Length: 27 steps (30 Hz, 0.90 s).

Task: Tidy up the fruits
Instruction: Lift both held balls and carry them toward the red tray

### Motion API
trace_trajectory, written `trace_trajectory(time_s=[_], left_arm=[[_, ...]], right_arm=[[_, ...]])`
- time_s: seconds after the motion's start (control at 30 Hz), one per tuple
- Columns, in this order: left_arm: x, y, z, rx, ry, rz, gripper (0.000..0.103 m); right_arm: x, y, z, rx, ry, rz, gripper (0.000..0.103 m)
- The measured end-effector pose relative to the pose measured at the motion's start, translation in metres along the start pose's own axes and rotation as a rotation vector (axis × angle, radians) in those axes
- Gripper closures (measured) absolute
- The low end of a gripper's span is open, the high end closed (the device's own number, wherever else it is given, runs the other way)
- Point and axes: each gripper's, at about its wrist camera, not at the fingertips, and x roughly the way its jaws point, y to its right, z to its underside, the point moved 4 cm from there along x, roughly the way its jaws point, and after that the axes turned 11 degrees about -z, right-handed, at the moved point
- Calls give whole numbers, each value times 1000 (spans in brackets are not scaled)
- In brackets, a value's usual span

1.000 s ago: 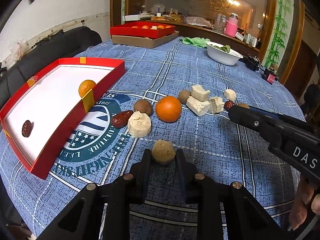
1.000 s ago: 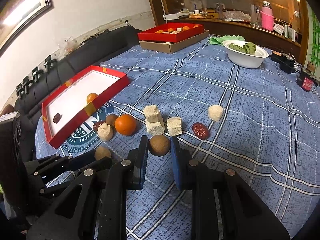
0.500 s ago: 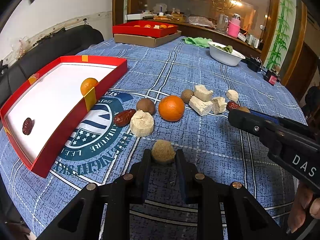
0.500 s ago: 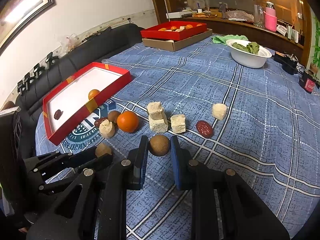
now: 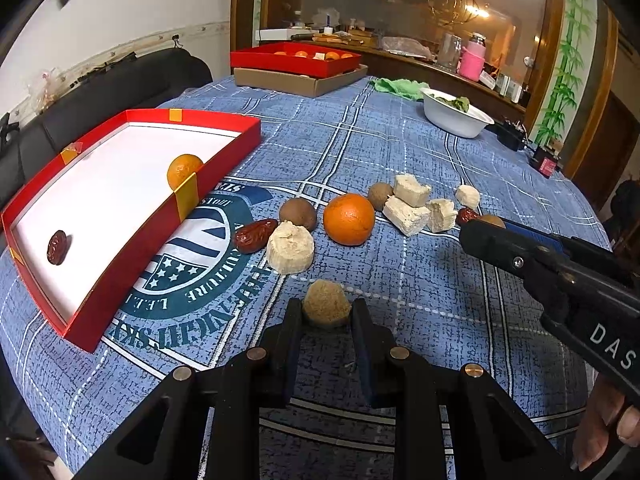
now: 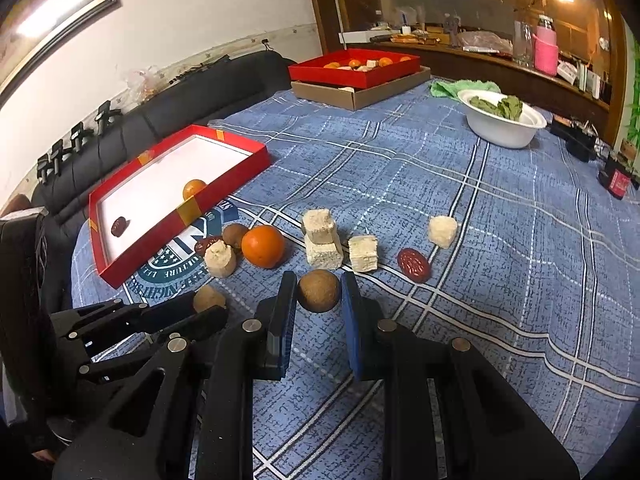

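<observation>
- The red tray (image 5: 132,236) lies at the table's (image 6: 520,280) left edge, holding a small orange (image 5: 182,170) and a date (image 5: 57,247).
- The left gripper (image 5: 326,312) is clamped on a rough tan ball (image 5: 326,306) near the table's front edge.
- The right gripper (image 6: 319,292) pinches a smooth brown fruit (image 6: 319,290); bare cloth runs to the right edge.

A home living room: black sofa (image 6: 192,96), cluttered wooden sideboard (image 6: 500,68), framed picture (image 6: 52,12).
</observation>
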Motion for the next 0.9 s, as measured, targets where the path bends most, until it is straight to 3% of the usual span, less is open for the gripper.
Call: trace_trajectory(time_s=[0.4,0.67,0.9], left_arm=[[-17,-1,-7,-8,61,-2,79],[-46,-17,-29,-42,164,-24,79],[-44,-35,-40,-79,174,-57,79]], right_arm=[[-7,-11,-7,-52,35,28,82],[-16,-21,-10,-62,53,31,82],[-33,-30,-17,-71,88,37,82]])
